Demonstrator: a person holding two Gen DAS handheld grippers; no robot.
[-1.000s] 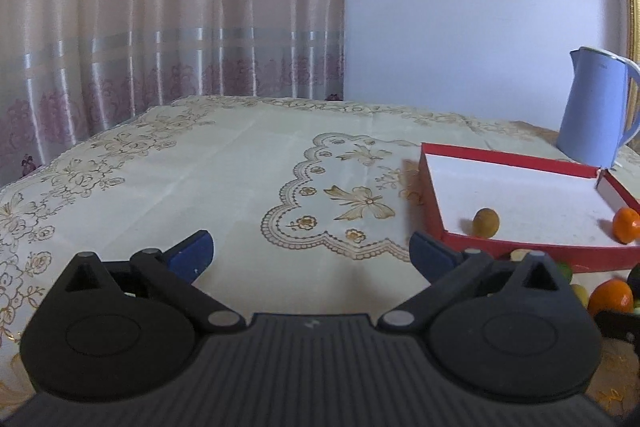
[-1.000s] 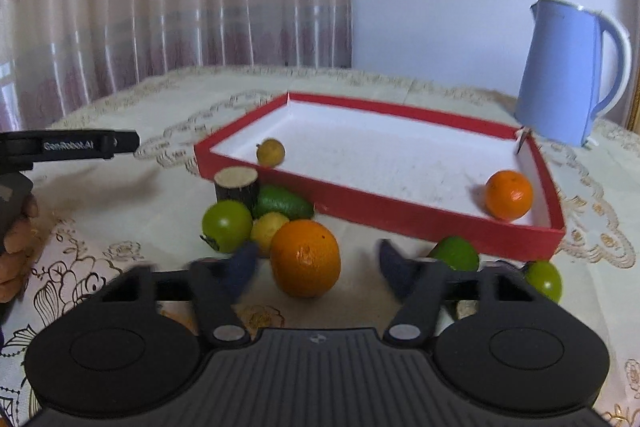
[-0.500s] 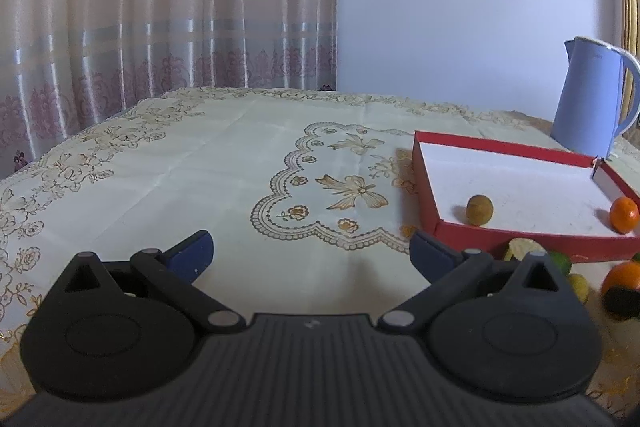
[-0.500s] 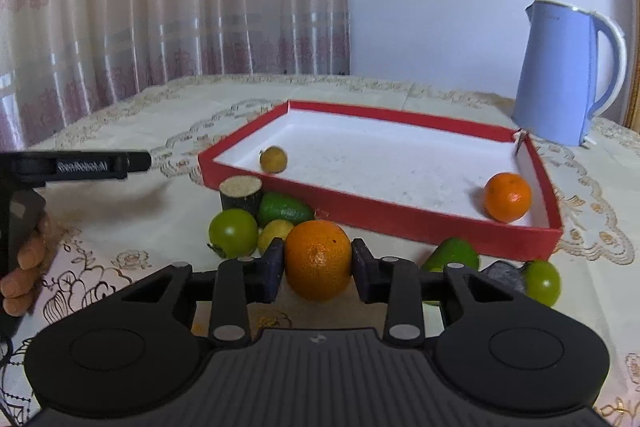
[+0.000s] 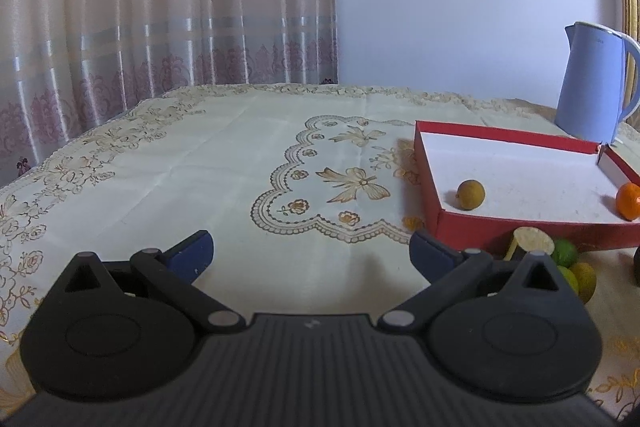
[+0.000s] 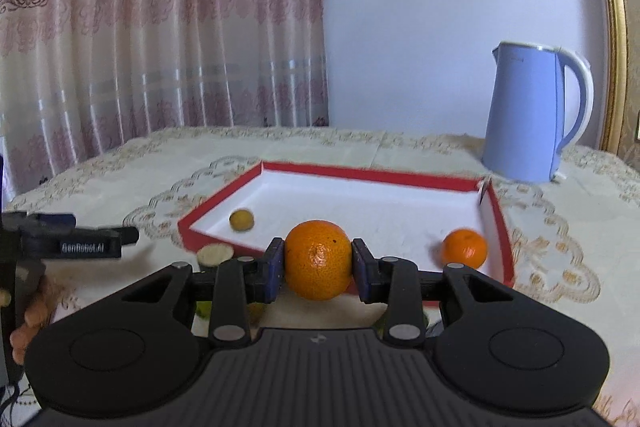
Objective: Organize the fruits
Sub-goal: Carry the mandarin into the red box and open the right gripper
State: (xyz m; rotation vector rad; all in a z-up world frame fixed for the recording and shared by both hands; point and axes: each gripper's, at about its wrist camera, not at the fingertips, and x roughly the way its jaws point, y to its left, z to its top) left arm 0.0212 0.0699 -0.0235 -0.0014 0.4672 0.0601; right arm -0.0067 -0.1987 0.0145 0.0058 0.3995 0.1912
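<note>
The right gripper (image 6: 318,265) pinches an orange (image 6: 318,259), hiding fruit beneath; the left gripper's (image 5: 310,253) jaws stand spread over the desk (image 5: 200,163).

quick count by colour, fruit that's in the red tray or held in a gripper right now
orange: 2, the small orange in the red tray and the large orange in the right gripper, whose jaws have just been closing and now clamp it
yellow-brown: 1, the small round fruit in the tray
total: 3
The left gripper is open and empty.
</note>
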